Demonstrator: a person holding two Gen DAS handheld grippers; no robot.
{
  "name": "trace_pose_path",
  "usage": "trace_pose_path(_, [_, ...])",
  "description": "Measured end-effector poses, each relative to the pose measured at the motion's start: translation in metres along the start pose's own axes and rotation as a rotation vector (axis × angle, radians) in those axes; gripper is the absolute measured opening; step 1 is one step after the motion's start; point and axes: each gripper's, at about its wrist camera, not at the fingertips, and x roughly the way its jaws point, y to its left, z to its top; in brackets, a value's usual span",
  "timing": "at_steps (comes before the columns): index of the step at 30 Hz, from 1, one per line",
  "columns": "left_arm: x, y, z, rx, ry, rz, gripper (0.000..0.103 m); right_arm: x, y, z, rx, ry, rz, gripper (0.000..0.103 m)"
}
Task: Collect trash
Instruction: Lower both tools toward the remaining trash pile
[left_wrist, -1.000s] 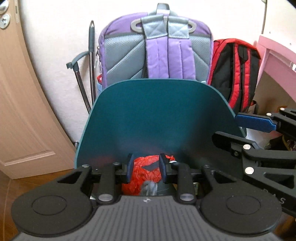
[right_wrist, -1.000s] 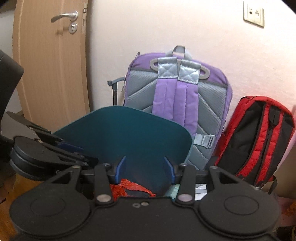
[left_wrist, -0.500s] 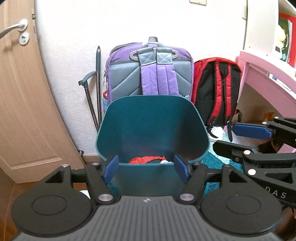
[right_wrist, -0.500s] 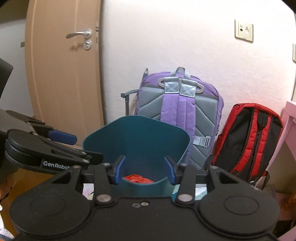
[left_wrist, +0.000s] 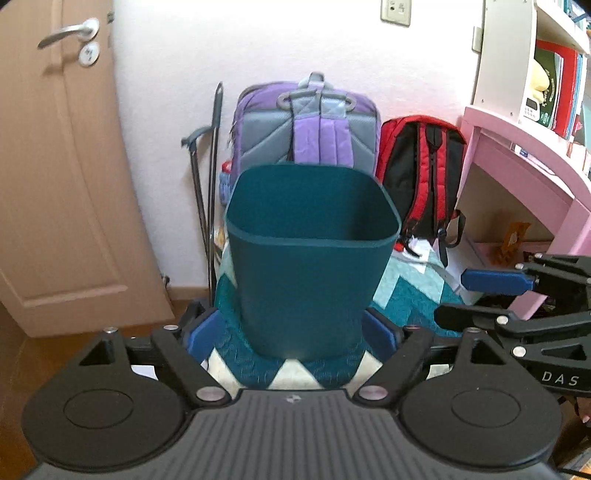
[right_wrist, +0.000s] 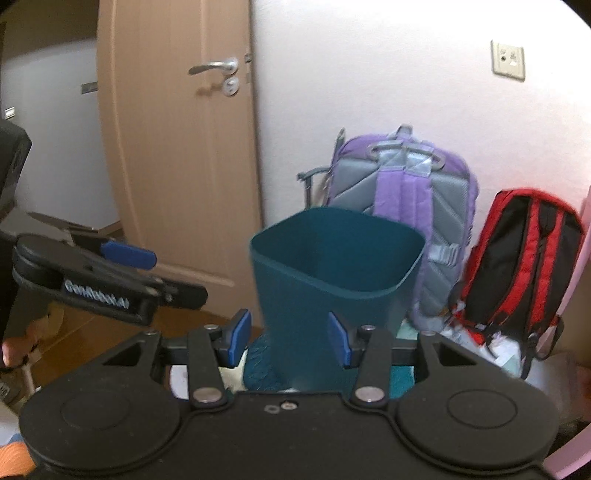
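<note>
A teal trash bin stands upright on a teal-and-white patterned mat. Its near wall hides what is inside. My left gripper is drawn back in front of the bin. Its jaws are opening wide and hold nothing, and the blue pads frame the bin's base without touching it. My right gripper is open and empty, a little short of the bin. The right gripper's fingers reach in from the right edge of the left wrist view. The left gripper's fingers show at the left of the right wrist view.
A purple backpack and a red-and-black backpack lean on the white wall behind the bin. A grey folded stick stands beside them. A wooden door is on the left, and a pink desk with shelves on the right.
Both grippers have pulled back and up from the bin. The left jaws, narrow around red plastic inside the bin a second ago, have spread wide. The red plastic is now out of sight.
</note>
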Motion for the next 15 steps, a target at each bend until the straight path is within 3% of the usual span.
trace_pose_path(4, [0.006,0.02,-0.031,-0.034,0.015,-0.009,0.086,0.01,0.01,-0.027,0.003,0.051,0.037,0.047])
trace_pose_path(7, [0.021,0.041,-0.054,-0.078,0.024,-0.008,0.101,0.026,0.015,-0.05,0.002,0.101,0.053,0.047])
trace_pose_path(15, [0.103,0.107,-0.124,-0.211,0.151,0.047,0.102,0.108,0.014,-0.12,0.054,0.286,0.095,0.047])
